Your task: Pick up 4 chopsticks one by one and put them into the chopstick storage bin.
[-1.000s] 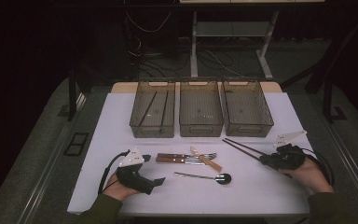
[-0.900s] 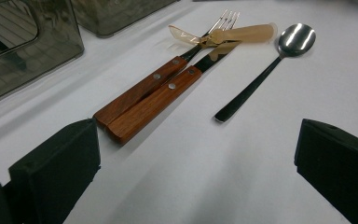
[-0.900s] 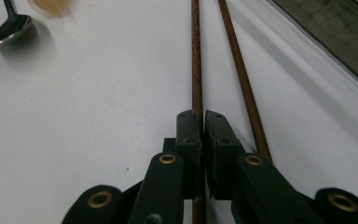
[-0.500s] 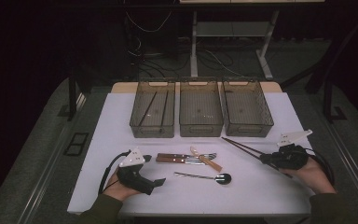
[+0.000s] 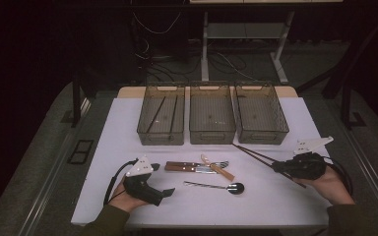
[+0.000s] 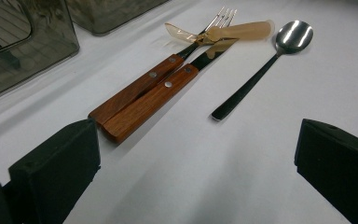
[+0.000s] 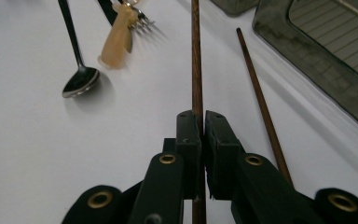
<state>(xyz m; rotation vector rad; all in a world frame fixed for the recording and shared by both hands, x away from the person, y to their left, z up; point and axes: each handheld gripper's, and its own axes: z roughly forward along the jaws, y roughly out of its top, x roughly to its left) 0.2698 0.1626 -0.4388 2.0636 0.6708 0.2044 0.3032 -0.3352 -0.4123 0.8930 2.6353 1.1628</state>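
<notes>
Right gripper [image 7: 198, 116] clamped on one chopstick [image 7: 196, 56]; second chopstick [image 7: 256, 93] lay loose just beside fingers. Left gripper [image 6: 191, 154] wide open, wooden-handled cutlery [image 6: 142, 95] ahead of fingers.

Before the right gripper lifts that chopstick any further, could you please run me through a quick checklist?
1. Right gripper shut on one chopstick: ok.
2. Second chopstick outside the jaws, on the table: ok.
3. Left bin already holds two dark sticks: ok.
4. Left gripper open, clear of the wooden-handled cutlery and spoon: ok.
5. Whether the held chopstick's far tip is off the table: cannot tell.
</notes>
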